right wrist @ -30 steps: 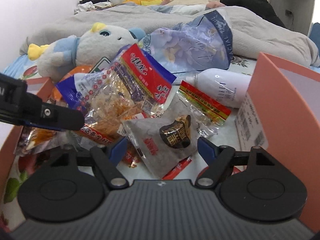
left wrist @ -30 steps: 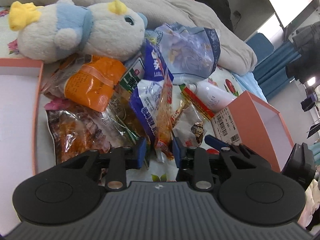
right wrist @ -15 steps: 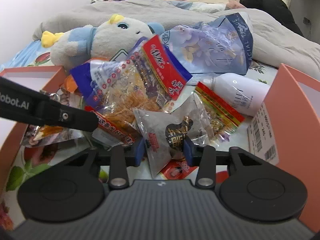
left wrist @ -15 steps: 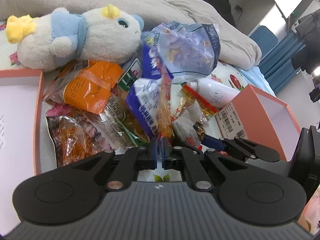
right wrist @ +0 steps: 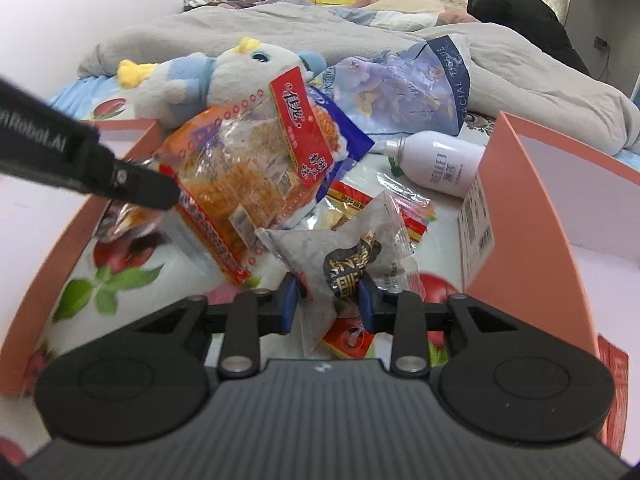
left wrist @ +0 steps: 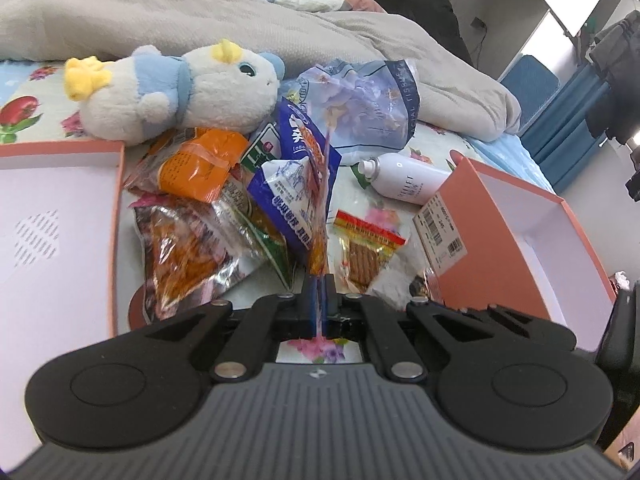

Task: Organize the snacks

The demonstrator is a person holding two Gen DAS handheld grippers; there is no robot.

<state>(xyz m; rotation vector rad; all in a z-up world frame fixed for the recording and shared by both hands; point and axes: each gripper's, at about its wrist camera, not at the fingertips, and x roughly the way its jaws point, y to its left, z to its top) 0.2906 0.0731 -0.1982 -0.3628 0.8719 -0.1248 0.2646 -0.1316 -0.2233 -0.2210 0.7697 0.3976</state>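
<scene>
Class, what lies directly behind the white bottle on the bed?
A blue flowered tissue pack lies behind the white bottle, then a grey blanket. Anything under the pack is covered.

Glossy plastic snack packets (left wrist: pixel 188 240), fuzzy cloth plush toy (left wrist: pixel 176 92), matt cardboard box (left wrist: pixel 520 240).

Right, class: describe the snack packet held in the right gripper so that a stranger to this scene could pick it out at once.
Start at the orange box on the right of the flowered bedsheet. Just left of it, the right gripper pinches a small packet. Unlike the red and orange bags beside it, it is clear and greyish, with a black and gold label.
</scene>
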